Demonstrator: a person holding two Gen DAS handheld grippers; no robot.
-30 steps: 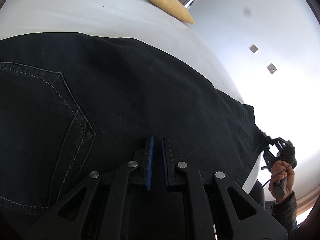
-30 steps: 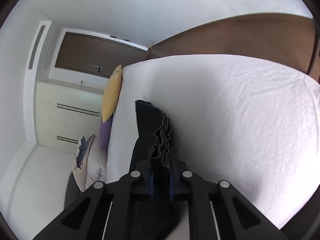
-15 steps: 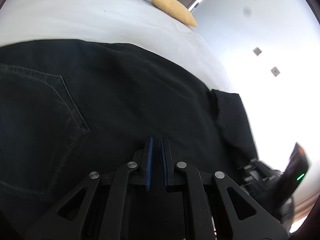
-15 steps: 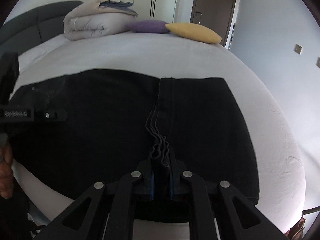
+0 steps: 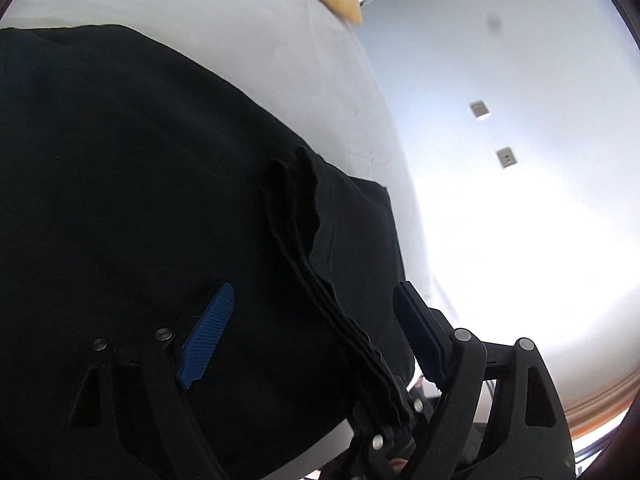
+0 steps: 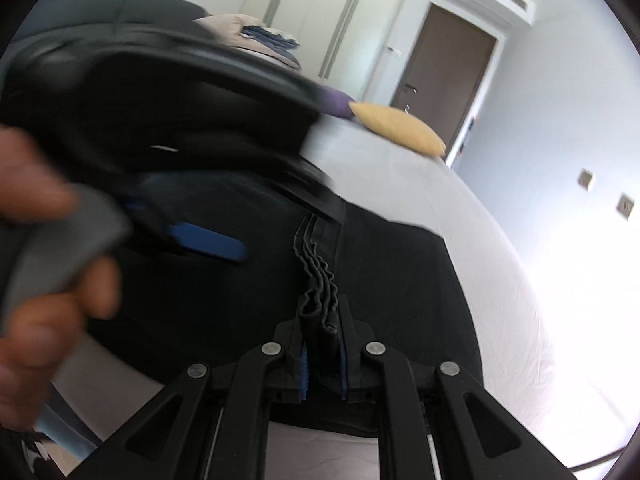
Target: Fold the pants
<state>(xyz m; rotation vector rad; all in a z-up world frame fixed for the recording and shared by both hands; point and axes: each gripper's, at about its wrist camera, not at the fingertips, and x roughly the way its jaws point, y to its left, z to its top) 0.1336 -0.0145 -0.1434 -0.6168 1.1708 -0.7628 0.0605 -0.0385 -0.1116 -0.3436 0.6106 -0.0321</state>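
Black pants [image 5: 132, 184] lie folded on the white bed [image 5: 256, 40]. My left gripper [image 5: 316, 320] is open, its blue pads wide apart on either side of the bunched cuff edges [image 5: 316, 264]. My right gripper [image 6: 323, 354] is shut on those stacked cuff edges [image 6: 318, 276], holding them just above the pants [image 6: 400, 288]. The right gripper's tip shows in the left wrist view [image 5: 386, 420]. The left gripper [image 6: 208, 240] appears blurred and close at the left of the right wrist view, held by a hand [image 6: 44, 280].
A yellow pillow [image 6: 400, 128] and a purple pillow [image 6: 334, 104] lie at the far end of the bed. A folded duvet [image 6: 248, 36] sits behind them. A brown door [image 6: 444, 76] and a white wall [image 6: 560, 120] stand to the right.
My left gripper has opened and moved right to straddle the cuff edges. My right gripper has carried the cuffs over onto the pants and stays shut on them.
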